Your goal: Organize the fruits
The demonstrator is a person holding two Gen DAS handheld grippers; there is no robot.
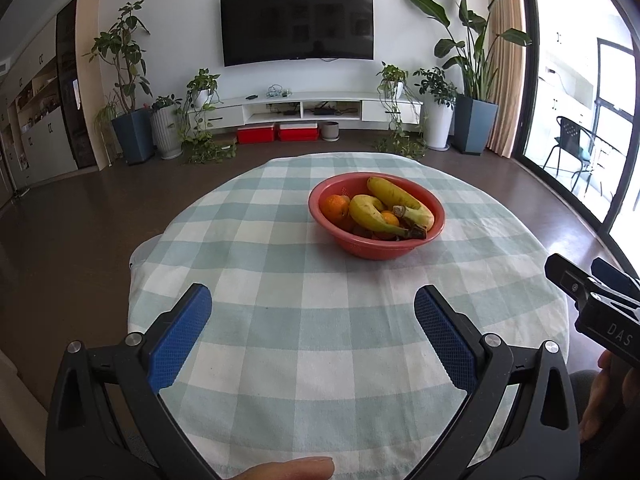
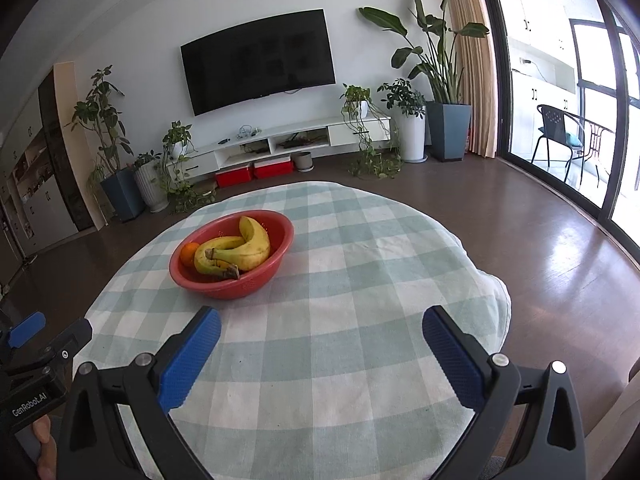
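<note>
My left tool [image 1: 312,320] wide, empty | my right tool [image 2: 322,340] wide, empty | red bowl [image 1: 362,250] with bananas [image 1: 400,200], oranges [image 1: 335,207] ahead on tabletop [image 1: 280,280], well apart from both

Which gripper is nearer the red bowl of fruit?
Neither, clearly. The left gripper sits back from the bowl, which lies ahead, slightly to its right. The right gripper sits back too, with the bowl ahead to its left. Both are open.

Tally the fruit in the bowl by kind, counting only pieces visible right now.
Yellow bananas: 2
Round oranges: 2 visible, more possibly hidden underneath
Total: 4 visible pieces, all inside the red plastic bowl on the checked tablecloth.
</note>
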